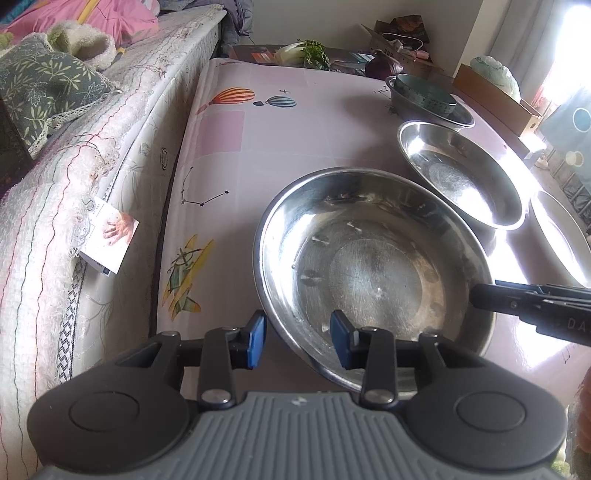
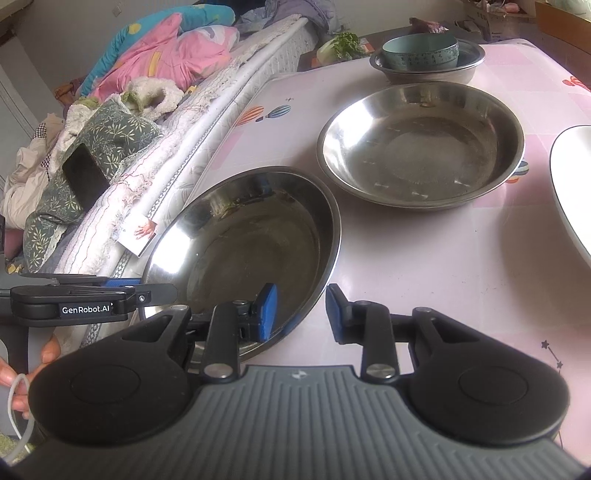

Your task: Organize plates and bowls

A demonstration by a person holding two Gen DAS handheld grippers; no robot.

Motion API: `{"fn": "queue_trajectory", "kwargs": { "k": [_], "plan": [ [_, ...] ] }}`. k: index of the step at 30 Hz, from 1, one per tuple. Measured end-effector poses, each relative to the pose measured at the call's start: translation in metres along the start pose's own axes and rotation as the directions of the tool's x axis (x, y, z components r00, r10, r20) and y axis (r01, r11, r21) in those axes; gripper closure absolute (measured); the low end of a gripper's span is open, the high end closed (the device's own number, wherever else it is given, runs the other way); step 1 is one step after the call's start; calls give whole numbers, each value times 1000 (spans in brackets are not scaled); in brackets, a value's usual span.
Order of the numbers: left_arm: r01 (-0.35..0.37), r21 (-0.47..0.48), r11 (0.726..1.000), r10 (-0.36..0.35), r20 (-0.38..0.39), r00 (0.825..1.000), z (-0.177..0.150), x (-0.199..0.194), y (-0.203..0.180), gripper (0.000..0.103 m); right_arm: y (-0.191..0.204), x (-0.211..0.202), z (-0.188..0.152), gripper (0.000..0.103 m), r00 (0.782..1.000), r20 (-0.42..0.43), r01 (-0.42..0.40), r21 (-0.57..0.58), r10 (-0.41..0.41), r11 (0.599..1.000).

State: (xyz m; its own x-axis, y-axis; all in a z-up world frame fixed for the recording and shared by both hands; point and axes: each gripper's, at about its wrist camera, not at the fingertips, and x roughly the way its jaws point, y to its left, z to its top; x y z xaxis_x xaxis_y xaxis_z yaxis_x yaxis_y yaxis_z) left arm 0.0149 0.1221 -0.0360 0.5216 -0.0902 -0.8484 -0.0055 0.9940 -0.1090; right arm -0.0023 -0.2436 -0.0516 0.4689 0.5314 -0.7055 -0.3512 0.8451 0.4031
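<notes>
near steel plate: round, shiny, shallow, sitting on pink patterned worktop | left tongs and right tongs straddling opposite rims, pads apart, not pressing | second steel plate lying just beyond

Daylight from window at right, blown out w/ glare on table. Fisheye bends edges; pics sharp.

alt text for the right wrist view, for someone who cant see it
The right gripper straddles the near rim of a steel plate on a pink tablecloth, jaws apart, while the left gripper reaches its left rim. Behind sit a second steel plate and a teal bowl inside a steel bowl.
</notes>
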Motion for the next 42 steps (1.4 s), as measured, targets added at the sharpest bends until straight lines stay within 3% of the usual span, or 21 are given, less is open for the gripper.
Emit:
{"fn": "queue_trajectory", "kwargs": {
  "k": [10,22,42],
  "plan": [
    [-52,36,998,51,22,998,15,13,-1,63,-12,7,12,74,999,46,10,42,-12,999],
    [-53,26,998,53,7,999,16,18,-2,70,-9,11,12,77,999,43,5,37,-6,999],
    [-36,12,999,36,-3,999,15,17,-3,70,-10,9,12,77,999,48,12,49,-14,999]
  ]
}}
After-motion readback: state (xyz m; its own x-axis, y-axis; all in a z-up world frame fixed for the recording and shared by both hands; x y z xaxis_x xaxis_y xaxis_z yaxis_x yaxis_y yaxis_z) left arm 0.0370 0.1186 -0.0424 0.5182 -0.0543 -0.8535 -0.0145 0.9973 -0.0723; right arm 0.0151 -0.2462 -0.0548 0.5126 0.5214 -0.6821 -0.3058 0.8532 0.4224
